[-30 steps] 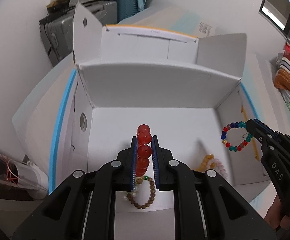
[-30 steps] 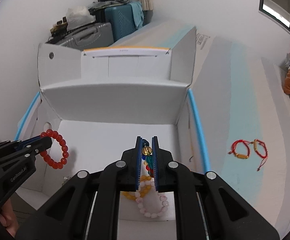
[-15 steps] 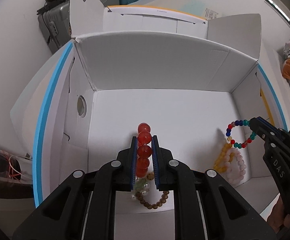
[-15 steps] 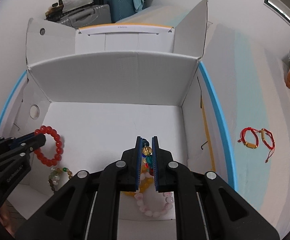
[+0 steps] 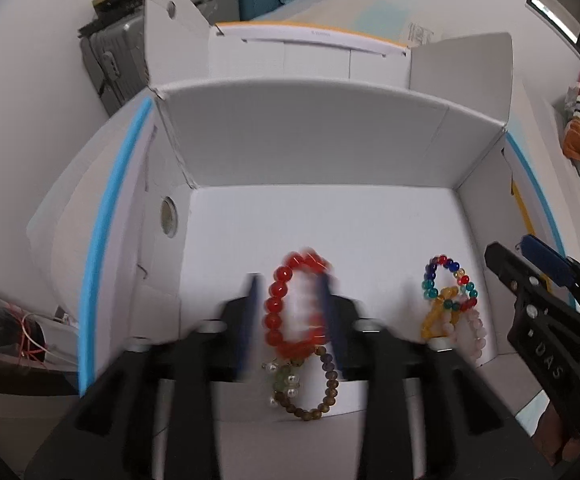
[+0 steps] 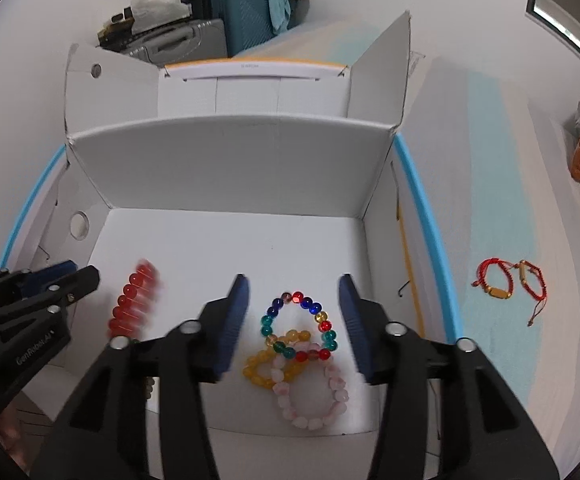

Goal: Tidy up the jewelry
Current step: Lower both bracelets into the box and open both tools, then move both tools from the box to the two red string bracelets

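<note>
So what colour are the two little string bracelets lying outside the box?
The string bracelets are red with gold-coloured beads, seen only in the right wrist view.

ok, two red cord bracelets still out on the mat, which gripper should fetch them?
Right, probably. The red cord bracelets lie outside the box past its right wall, on the right gripper's side. Its jaws stand open and empty. The left gripper is over the box's far-left side.

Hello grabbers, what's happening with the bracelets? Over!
Both hand-held grippers, left and right, just opened. Red bead bracelet and rainbow bead bracelet released in white cardboard box. Nothing in the way.
</note>
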